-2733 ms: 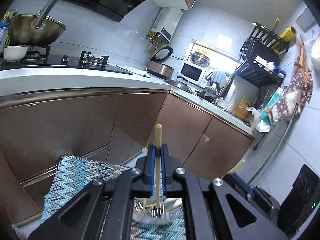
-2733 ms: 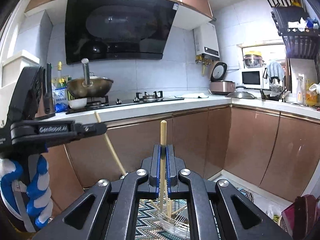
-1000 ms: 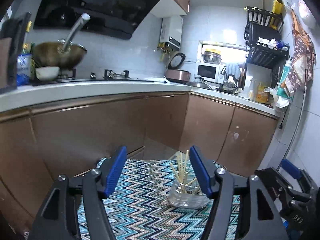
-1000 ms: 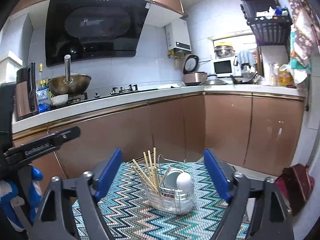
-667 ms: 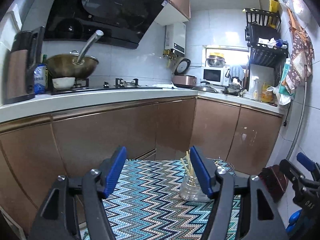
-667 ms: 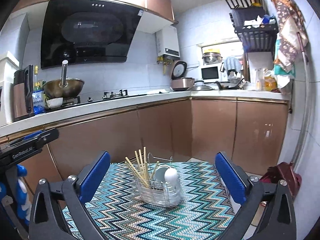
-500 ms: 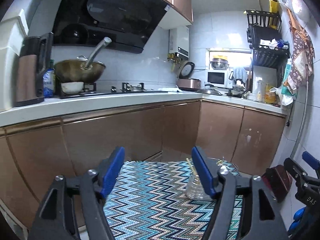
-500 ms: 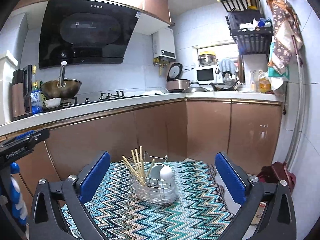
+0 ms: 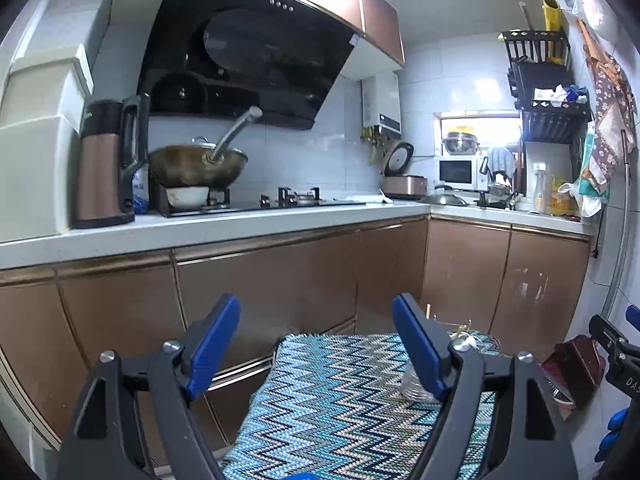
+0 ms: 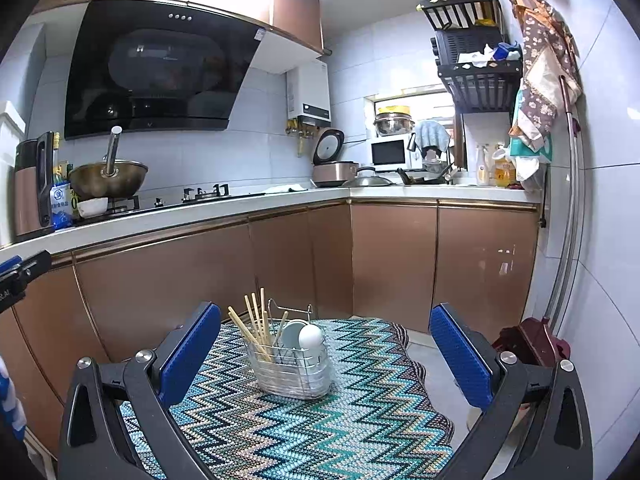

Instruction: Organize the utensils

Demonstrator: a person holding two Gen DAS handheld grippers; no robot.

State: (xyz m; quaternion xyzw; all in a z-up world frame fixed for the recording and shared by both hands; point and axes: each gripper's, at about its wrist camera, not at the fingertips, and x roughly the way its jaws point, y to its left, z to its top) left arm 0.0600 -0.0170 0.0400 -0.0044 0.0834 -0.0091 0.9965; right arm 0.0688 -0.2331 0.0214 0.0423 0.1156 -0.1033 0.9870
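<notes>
A wire utensil holder (image 10: 291, 370) stands on the zigzag-patterned cloth (image 10: 320, 420). It holds several wooden chopsticks (image 10: 256, 326) on its left side and a white spoon (image 10: 310, 337) on its right. My right gripper (image 10: 326, 354) is open and empty, back from the holder, which sits between its fingers in view. My left gripper (image 9: 318, 346) is open and empty. In the left wrist view the holder (image 9: 416, 386) is mostly hidden behind the right finger (image 9: 418, 346).
Brown kitchen cabinets (image 10: 280, 264) run behind the cloth-covered table. The counter carries a wok (image 10: 108, 180), a kettle (image 10: 30, 184) and a rice cooker (image 10: 334, 166). A dark red object (image 10: 528, 340) lies on the floor at the right. The other gripper shows at the left edge (image 10: 20, 276).
Both grippers held a chopstick over the holder 2.7 s ago. Both have since opened, the chopsticks stand in the holder, and both grippers have drawn back and up.
</notes>
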